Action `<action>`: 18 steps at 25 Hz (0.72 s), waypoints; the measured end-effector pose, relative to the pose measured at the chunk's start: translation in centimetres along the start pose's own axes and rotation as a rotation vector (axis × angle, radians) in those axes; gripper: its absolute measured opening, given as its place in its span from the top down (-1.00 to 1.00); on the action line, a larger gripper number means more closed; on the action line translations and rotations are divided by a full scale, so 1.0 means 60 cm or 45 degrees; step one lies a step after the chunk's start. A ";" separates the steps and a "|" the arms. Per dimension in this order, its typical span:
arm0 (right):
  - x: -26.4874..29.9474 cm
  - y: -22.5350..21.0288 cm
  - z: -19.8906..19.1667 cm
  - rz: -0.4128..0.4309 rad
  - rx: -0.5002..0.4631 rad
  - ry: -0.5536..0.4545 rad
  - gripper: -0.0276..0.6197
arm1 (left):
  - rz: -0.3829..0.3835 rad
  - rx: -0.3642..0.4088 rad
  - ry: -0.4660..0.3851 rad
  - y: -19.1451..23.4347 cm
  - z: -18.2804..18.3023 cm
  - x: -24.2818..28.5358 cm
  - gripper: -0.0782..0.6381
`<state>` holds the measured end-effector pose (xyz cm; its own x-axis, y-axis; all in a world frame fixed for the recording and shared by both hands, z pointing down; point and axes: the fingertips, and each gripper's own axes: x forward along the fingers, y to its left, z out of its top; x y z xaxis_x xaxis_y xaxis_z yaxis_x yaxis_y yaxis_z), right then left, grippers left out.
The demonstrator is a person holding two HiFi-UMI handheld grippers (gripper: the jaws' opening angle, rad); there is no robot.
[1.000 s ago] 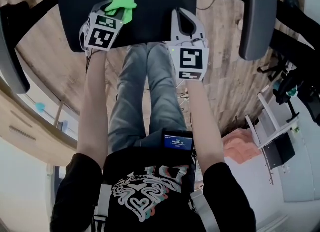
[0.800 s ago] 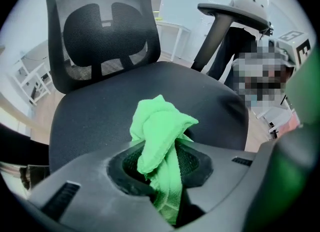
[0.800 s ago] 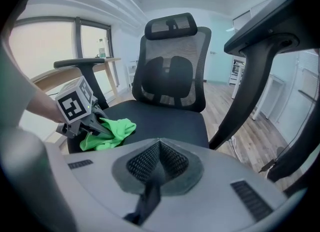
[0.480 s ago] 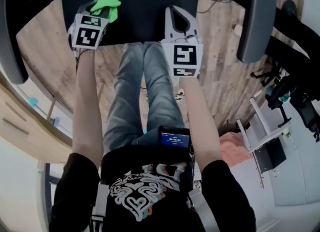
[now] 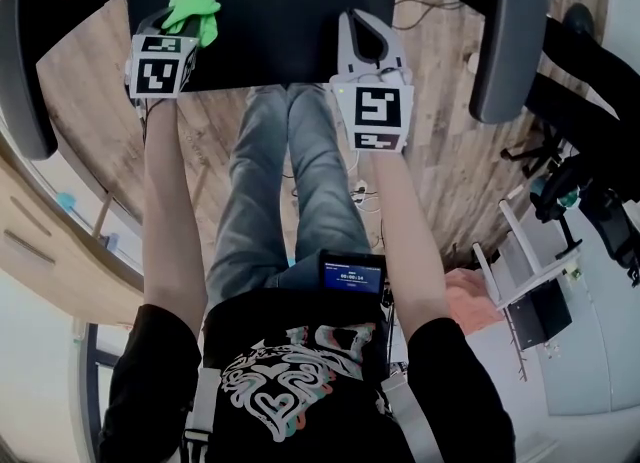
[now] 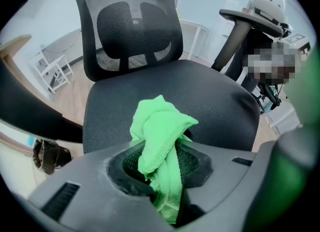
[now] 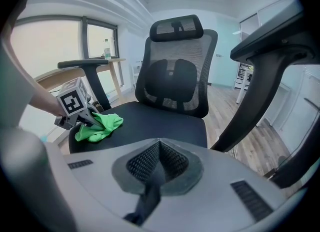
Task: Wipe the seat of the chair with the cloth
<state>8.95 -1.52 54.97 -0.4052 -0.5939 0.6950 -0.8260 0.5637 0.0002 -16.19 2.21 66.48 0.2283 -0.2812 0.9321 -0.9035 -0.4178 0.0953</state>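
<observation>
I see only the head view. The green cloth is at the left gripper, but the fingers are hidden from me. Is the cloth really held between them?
Observer: Yes. The left gripper view shows the left gripper with its fingers shut on the cloth, which bunches up out of them.
Operator: Does the right gripper hold anything?
Observer: No. In the right gripper view the right gripper has its fingers together with nothing between them.
Operator: Does the cloth touch the seat?
Observer: It seems so. Seen from the right gripper view, the cloth rests on the seat near its left edge.
</observation>
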 end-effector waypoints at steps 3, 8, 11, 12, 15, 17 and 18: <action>0.000 0.001 -0.001 0.002 0.002 -0.002 0.91 | 0.020 -0.032 -0.002 0.015 -0.008 -0.007 0.49; -0.004 0.003 -0.005 0.004 0.001 0.004 0.91 | 0.026 -0.040 -0.003 0.022 -0.012 -0.009 0.49; -0.006 0.006 -0.009 0.007 0.004 0.006 0.91 | 0.035 -0.047 -0.007 0.026 -0.013 -0.010 0.49; -0.006 0.006 -0.011 0.008 0.001 0.008 0.91 | 0.036 -0.047 -0.007 0.027 -0.013 -0.010 0.49; -0.007 0.005 -0.017 0.005 -0.001 0.013 0.91 | 0.041 -0.042 -0.003 0.027 -0.013 -0.008 0.49; -0.008 0.002 -0.018 -0.002 0.010 0.017 0.91 | 0.042 -0.040 0.005 0.026 -0.013 -0.007 0.49; -0.008 0.001 -0.017 -0.004 0.015 0.016 0.91 | 0.044 -0.038 0.009 0.027 -0.011 -0.006 0.49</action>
<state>9.51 -0.59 55.37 -0.3977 -0.5885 0.7040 -0.8317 0.5551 -0.0058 -17.97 2.24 66.54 0.1945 -0.2884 0.9376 -0.9212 -0.3820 0.0736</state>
